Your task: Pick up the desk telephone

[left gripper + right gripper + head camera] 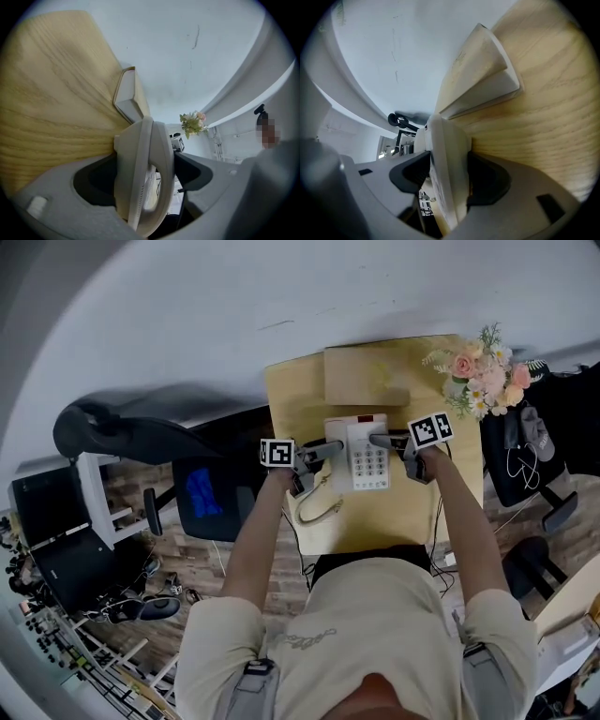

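At frame centre on the desk (398, 521), the desk telephone (367, 457) looks rigid, light, slick; its sides suit gripping. My right gripper (385, 440) clamps one, left gripper (328, 448) gapes around the other.

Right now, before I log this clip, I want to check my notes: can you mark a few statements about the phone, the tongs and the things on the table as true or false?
1. The phone sits between the left tongs and the right tongs. True.
2. The flowers stand at the near left corner of the table. False: they stand at its far right corner.
3. A box lies beyond the phone. True.
4. The right tongs hold nothing. False: the phone's edge is pinched between them.
5. The cord lies right of the phone. False: it lies to its left.
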`<act>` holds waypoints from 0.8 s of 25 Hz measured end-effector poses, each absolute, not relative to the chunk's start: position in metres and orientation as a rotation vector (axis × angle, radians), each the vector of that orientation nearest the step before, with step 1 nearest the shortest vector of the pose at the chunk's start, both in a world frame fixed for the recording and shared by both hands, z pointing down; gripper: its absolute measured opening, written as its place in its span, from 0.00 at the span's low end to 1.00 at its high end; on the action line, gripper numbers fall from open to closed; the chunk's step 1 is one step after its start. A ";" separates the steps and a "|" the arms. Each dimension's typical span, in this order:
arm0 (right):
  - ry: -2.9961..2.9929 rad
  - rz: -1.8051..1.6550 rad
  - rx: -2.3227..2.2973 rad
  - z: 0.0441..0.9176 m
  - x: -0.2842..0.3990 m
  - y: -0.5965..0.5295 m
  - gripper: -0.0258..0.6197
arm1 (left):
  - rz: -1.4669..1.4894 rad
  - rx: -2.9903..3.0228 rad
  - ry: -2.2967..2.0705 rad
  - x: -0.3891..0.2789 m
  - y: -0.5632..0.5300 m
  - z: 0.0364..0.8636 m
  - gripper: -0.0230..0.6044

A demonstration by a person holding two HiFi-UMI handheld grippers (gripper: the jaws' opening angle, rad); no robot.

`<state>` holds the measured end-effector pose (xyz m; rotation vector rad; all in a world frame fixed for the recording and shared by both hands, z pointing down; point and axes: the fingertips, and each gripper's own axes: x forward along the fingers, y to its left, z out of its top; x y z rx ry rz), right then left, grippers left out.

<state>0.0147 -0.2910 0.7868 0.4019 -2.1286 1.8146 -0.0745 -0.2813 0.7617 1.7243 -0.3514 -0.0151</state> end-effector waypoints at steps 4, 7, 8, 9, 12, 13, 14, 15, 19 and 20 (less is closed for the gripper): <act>-2.112 1.812 0.388 0.788 0.013 -0.291 0.41 | 0.013 1.738 -0.345 -0.071 -0.282 0.763 0.64; -2.130 1.794 0.409 0.787 0.013 -0.292 0.41 | 0.026 1.756 -0.355 -0.069 -0.284 0.763 0.66; -2.139 1.789 0.420 0.787 0.014 -0.291 0.41 | 0.017 1.754 -0.361 -0.070 -0.284 0.763 0.66; -2.149 1.788 0.431 0.788 0.015 -0.291 0.41 | 0.002 1.748 -0.367 -0.071 -0.283 0.763 0.66; -2.173 1.780 0.461 0.787 0.016 -0.290 0.41 | -0.044 1.741 -0.385 -0.074 -0.281 0.763 0.65; -2.183 1.764 0.467 0.786 0.016 -0.290 0.41 | -0.047 1.754 -0.388 -0.074 -0.281 0.762 0.65; -2.196 1.741 0.469 0.783 0.016 -0.290 0.41 | -0.047 1.776 -0.389 -0.074 -0.280 0.759 0.65; -2.214 1.713 0.469 0.778 0.016 -0.289 0.41 | -0.043 1.804 -0.389 -0.074 -0.279 0.756 0.65; -2.303 1.591 0.478 0.750 0.013 -0.284 0.41 | -0.045 1.911 -0.397 -0.077 -0.270 0.731 0.65; -2.329 1.559 0.482 0.741 0.013 -0.284 0.41 | -0.055 1.938 -0.401 -0.077 -0.270 0.722 0.65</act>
